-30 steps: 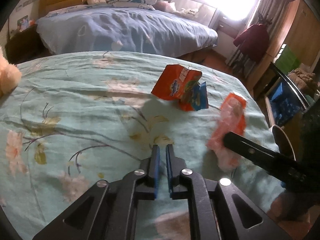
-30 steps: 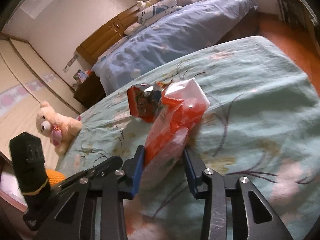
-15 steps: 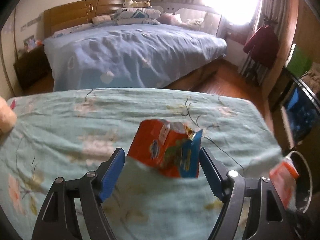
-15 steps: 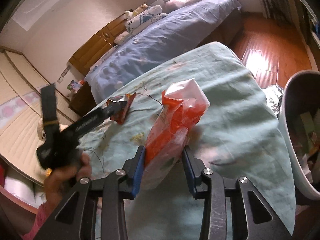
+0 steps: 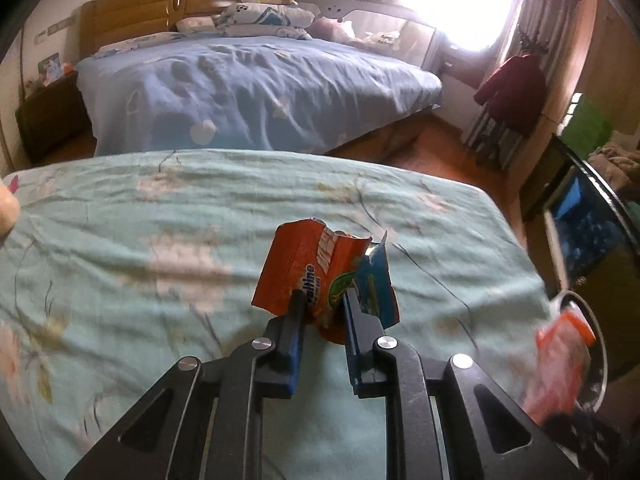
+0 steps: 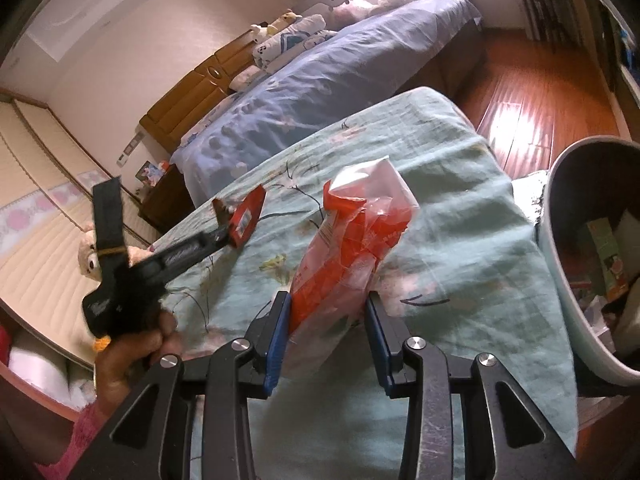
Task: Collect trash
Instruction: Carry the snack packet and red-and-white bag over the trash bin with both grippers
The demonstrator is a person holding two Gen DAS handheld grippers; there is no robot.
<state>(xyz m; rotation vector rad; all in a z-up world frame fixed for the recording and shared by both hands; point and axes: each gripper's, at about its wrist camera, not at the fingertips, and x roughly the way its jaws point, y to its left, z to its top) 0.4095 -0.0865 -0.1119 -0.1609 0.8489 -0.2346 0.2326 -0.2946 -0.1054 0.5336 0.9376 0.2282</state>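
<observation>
My left tool (image 5: 323, 307) has just been closing and now pinches the orange snack wrapper (image 5: 310, 270) by its lower edge, with the torn blue flap (image 5: 376, 280) sticking out to the right; the wrapper is lifted above the green floral bedspread (image 5: 160, 240). My right tool (image 6: 326, 316) clamps the orange-and-clear plastic bag (image 6: 352, 232) around its lower half, and the crumpled top stands up free above the pads. Both pieces look nearly weightless, thin and crinkly, so I judge they'll flex and flutter rather than resist. The film is slick, and a grip on a single loose edge could slide out, so I'd take hold where the material is folded or bunched, as both tools do here. The grey bin (image 6: 560, 240) sits just off the bed's right corner, already holding scraps, and the bag is near its rim. Nothing here is fragile, so squeezing hard costs nothing
</observation>
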